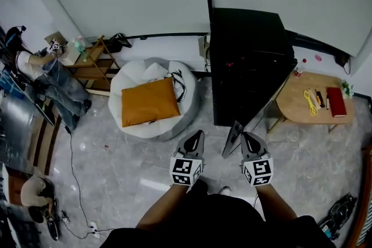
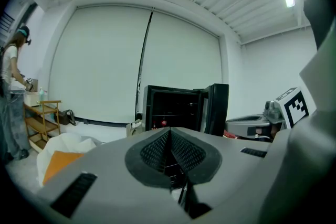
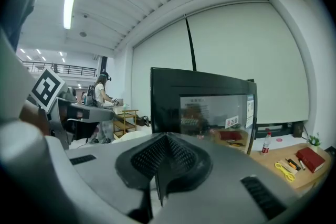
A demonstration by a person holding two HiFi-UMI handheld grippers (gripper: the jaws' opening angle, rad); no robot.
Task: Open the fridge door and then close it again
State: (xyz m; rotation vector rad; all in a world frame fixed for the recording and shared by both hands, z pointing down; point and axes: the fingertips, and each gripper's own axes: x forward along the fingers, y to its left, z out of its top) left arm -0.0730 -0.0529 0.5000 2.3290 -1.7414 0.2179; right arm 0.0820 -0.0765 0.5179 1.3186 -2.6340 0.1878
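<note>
A black fridge stands against the back wall with its door swung wide open toward me. In the left gripper view the dark inside of the fridge shows, with shelves and small red items, and the door hangs at its right. The right gripper view faces the glass door with its stickers. My left gripper is shut and empty, just left of the door's free edge. My right gripper is shut and empty, just right of that edge. Neither touches the door.
A white beanbag with an orange cushion lies left of the fridge. A round wooden table with a red book and yellow scissors stands at the right. A wooden shelf and a person are at far left.
</note>
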